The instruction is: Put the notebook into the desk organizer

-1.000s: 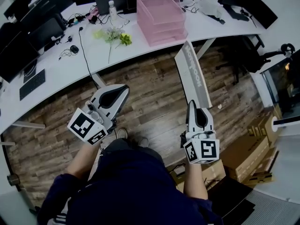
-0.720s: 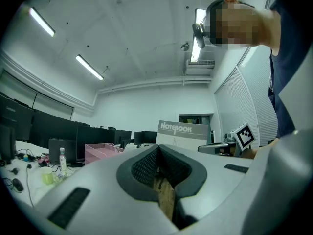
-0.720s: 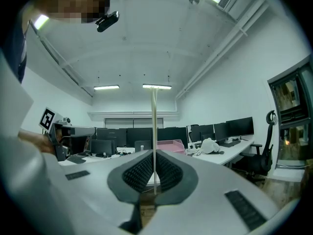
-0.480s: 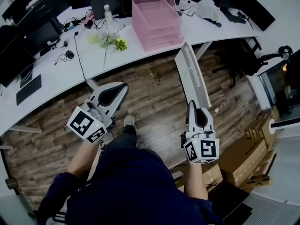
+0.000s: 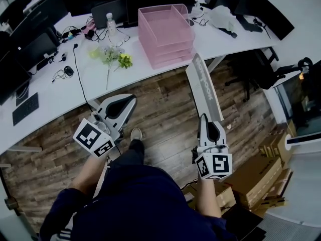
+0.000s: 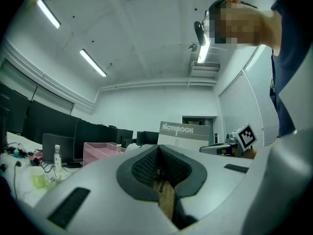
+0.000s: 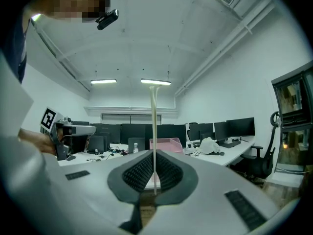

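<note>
Lettering reading "NOTEBOOK" runs along the grey cover of the notebook [image 5: 204, 87]; it sits at centre right of the head view, its near end pinched between the closed jaws of your right gripper [image 5: 209, 120], its far end reaching toward the desk; your left gripper [image 5: 129, 101], at centre left, has its jaws together on nothing; black-and-white square markers cover both cubes; the pink desk organizer [image 5: 169, 50], a stack of trays, stands at upper centre on a long white desk [image 5: 57, 92], apart from the notebook; cut flowers [image 5: 113, 58], a water bottle [image 5: 110, 22] and a laptop [image 5: 108, 7] lie left of it; wood-plank floor [image 5: 160, 112] spreads below; cardboard boxes [image 5: 256, 172] fill the lower right.
</note>
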`<state>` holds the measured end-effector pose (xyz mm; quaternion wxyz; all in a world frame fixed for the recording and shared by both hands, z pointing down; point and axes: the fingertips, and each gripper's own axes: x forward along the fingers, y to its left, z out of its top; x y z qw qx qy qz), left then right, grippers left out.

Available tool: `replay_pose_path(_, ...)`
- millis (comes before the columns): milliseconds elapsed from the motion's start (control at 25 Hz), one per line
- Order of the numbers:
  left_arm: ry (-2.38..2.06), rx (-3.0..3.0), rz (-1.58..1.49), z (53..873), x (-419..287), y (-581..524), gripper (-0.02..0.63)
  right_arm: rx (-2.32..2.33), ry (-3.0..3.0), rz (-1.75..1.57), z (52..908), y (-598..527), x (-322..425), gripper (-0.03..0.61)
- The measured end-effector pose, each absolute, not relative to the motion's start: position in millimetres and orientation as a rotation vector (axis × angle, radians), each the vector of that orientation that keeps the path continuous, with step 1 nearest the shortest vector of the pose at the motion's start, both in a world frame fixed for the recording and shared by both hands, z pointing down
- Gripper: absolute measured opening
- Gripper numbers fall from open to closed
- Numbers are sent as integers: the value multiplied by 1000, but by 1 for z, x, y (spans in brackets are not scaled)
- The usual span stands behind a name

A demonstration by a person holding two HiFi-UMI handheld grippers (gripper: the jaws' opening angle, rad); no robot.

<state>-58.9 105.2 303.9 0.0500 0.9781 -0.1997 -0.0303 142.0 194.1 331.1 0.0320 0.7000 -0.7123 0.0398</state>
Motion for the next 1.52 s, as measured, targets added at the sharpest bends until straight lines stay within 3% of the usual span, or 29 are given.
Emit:
replay_pose_path(880,-516,2912,-35,336,-30,-109,28,2155,-2039,207,362,-10,165,9)
replay_pose_path(1520,-485,2901,-29,347,-33,-187,28,2160,-1976,180,365,-91,165,9)
